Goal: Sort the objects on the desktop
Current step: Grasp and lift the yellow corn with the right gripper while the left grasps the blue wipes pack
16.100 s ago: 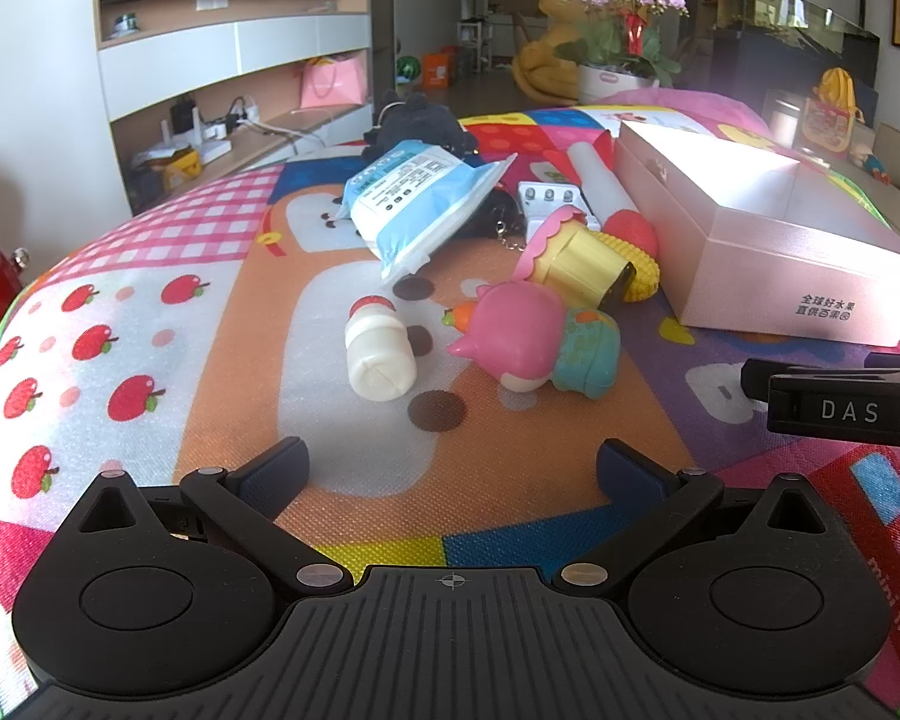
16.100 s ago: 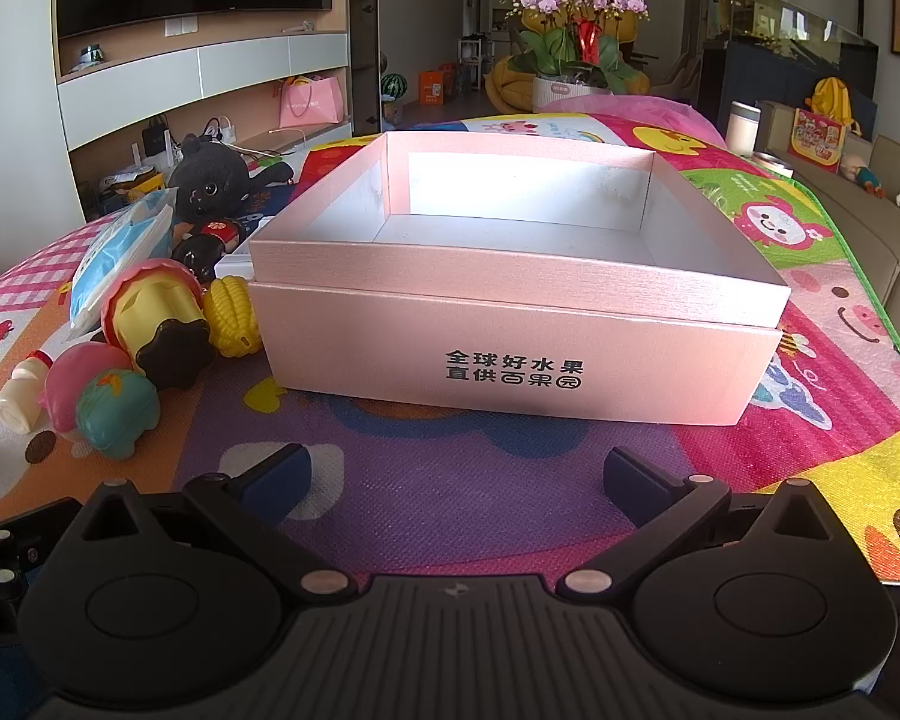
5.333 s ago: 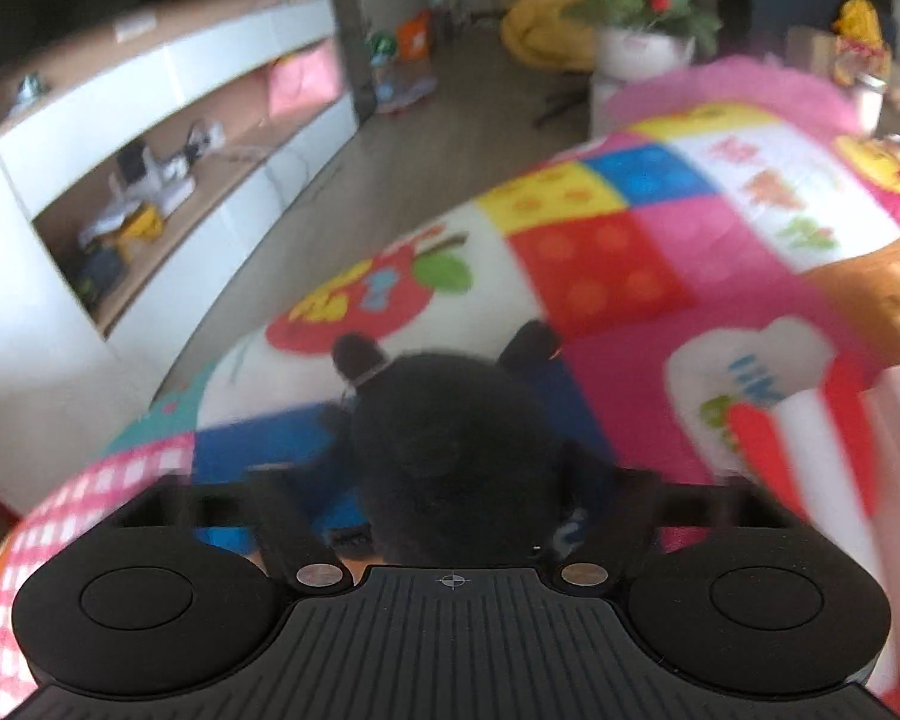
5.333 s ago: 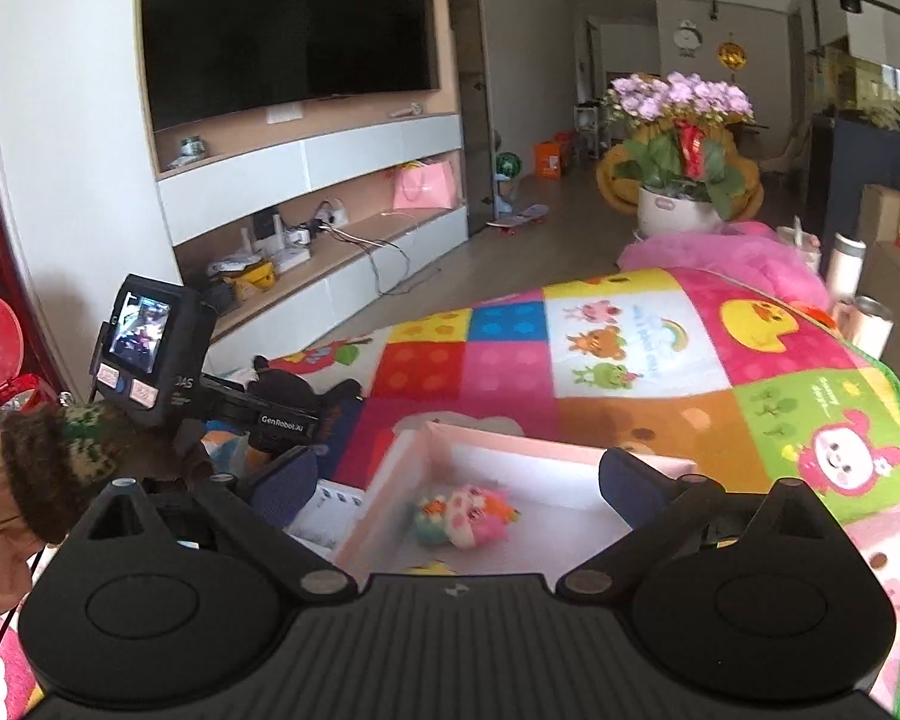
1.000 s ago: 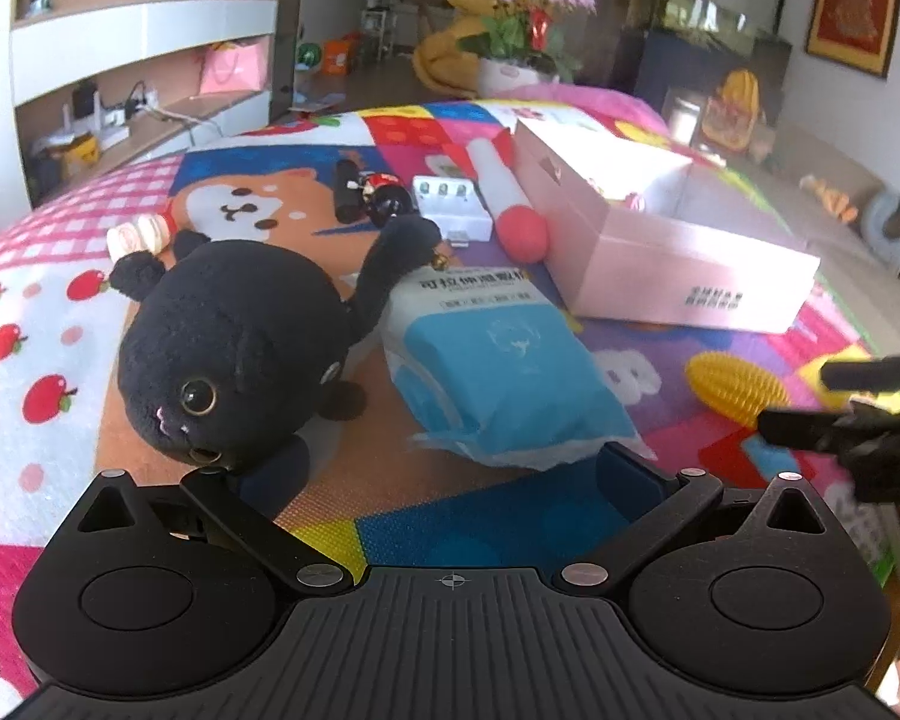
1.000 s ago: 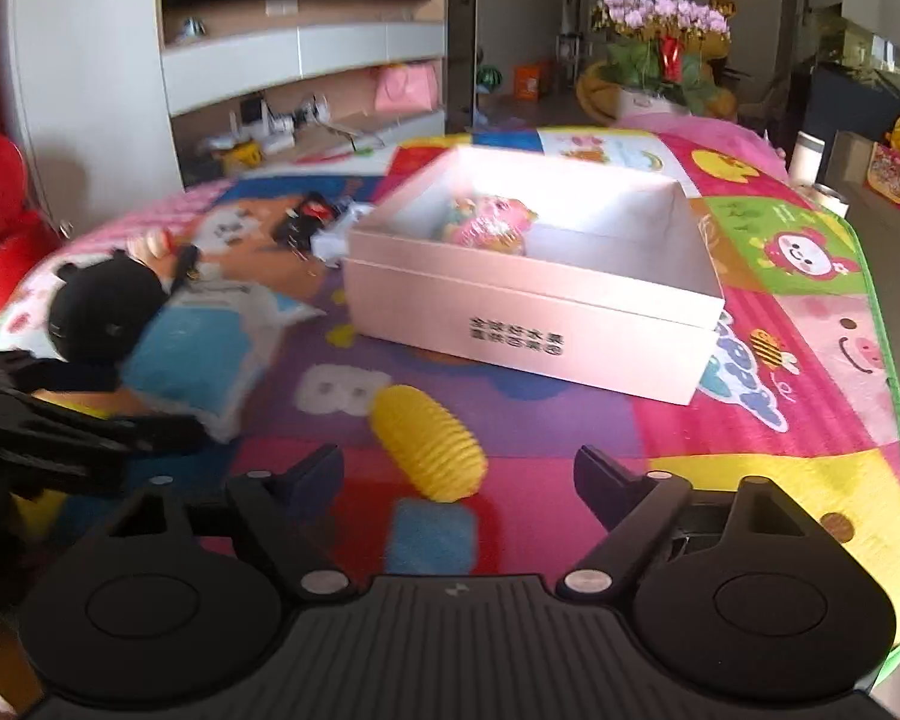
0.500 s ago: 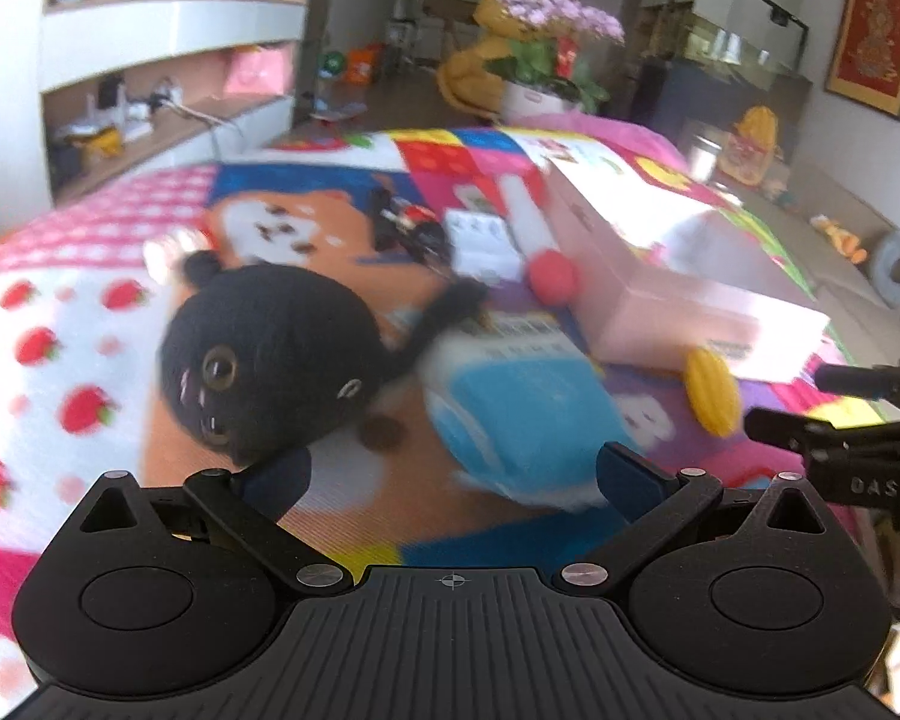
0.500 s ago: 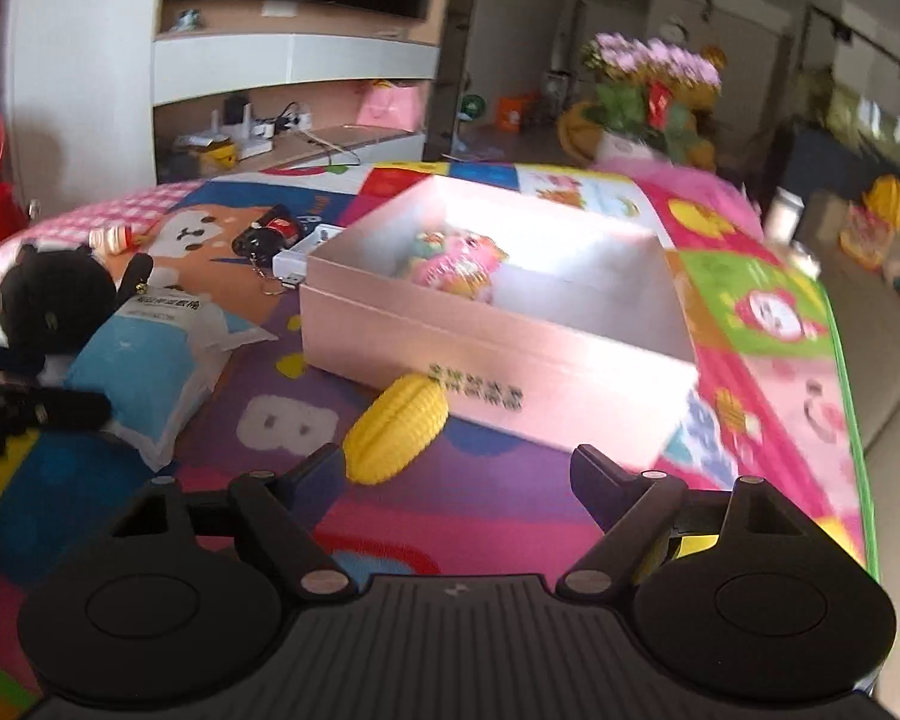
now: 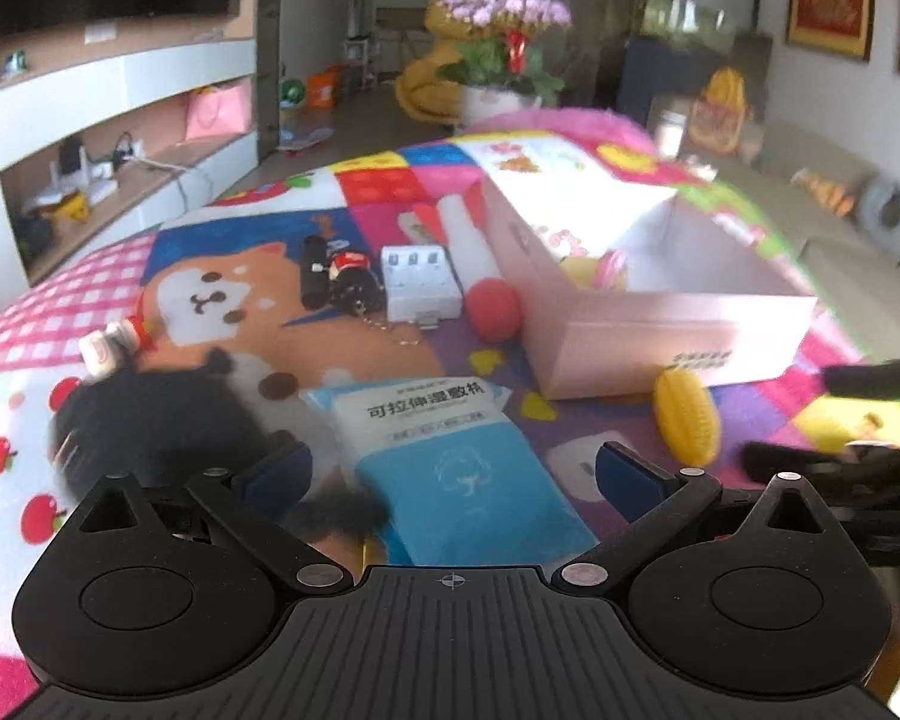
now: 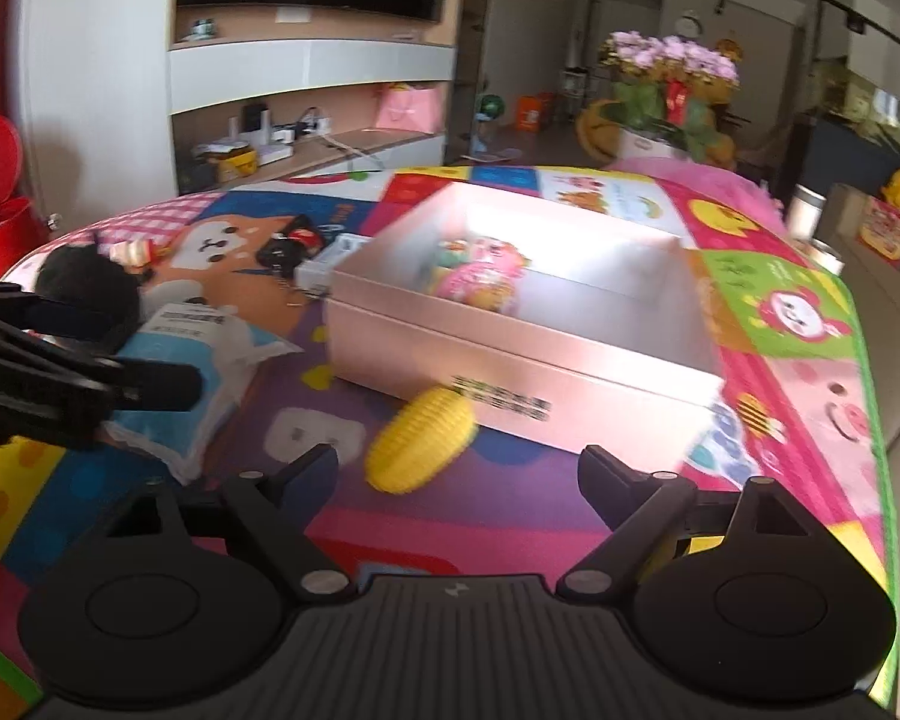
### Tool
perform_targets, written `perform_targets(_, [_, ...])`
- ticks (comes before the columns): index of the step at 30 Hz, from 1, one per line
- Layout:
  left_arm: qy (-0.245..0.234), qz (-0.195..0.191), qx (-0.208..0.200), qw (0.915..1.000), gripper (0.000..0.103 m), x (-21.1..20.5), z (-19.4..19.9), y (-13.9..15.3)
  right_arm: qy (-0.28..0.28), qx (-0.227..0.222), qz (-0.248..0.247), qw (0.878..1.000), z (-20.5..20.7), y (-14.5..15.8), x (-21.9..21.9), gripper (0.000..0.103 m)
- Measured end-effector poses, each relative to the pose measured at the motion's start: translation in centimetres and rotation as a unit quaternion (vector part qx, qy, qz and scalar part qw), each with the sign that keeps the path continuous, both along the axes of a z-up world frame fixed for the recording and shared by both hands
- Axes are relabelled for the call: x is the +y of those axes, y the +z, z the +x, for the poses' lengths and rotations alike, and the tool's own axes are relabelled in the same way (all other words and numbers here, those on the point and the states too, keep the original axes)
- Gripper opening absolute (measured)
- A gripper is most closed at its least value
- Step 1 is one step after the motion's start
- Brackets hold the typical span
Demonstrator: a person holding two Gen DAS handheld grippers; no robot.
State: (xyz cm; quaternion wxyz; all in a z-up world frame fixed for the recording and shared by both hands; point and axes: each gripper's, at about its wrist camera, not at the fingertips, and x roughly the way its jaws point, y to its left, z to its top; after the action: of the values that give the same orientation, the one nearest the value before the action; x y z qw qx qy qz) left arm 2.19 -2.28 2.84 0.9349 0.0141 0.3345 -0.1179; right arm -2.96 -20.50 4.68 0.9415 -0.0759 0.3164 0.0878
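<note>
My left gripper (image 9: 453, 474) is open over the play mat. A blue-and-white packet (image 9: 462, 468) lies between its fingers, untouched by the pads. A black plush toy (image 9: 150, 420) sits by the left finger, partly hidden. My right gripper (image 10: 459, 471) holds nothing and its jaws are opening. A yellow toy corn (image 10: 420, 447) lies on the mat just ahead of them, against the pink box (image 10: 528, 372). A pink toy (image 10: 480, 282) lies inside the box. The same corn (image 9: 687, 414) and box (image 9: 660, 324) show to the right in the left wrist view.
Left of the box lie a white case (image 9: 417, 282), a white stick toy with a red ball end (image 9: 492, 306), a black key fob (image 9: 342, 276) and a small white bottle (image 9: 108, 348). The mat's right edge (image 10: 870, 420) drops off. Shelves and a flower pot stand behind.
The left view has lifted and swung, so the packet is now centred between its fingers and the plush sits lower left. The right jaws stand slightly wider, with the corn still ahead.
</note>
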Motion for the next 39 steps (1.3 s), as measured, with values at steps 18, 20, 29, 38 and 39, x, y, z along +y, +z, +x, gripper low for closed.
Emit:
perform_targets(18, [-0.044, -0.029, 0.031, 0.9981, 0.081, 1.5, -5.0, -0.8, 0.016, 0.090, 0.149, 0.985, 3.8, -0.6, -0.1, 0.089])
perform_targets(20, [-0.041, -0.031, 0.032, 0.9981, 0.085, 1.7, -5.1, -0.8, 0.011, 0.116, 0.190, 0.975, 4.9, -1.1, 0.0, 0.089])
perform_targets(29, [-0.059, -0.042, 0.035, 0.9968, 0.096, 1.5, -4.8, -1.0, 0.053, 0.066, 0.162, 0.983, 3.3, 0.1, 1.5, 0.089])
perform_targets(38, [-0.069, -0.057, 0.035, 0.9953, 0.097, 1.1, -4.8, -1.2, -0.061, 0.096, 0.108, 0.988, 6.7, -1.4, 2.4, 0.089])
perform_targets(39, [-0.069, -0.057, 0.034, 0.9954, 0.097, 1.1, -5.0, -1.1, -0.071, 0.100, 0.110, 0.986, 7.1, -1.6, 2.7, 0.089])
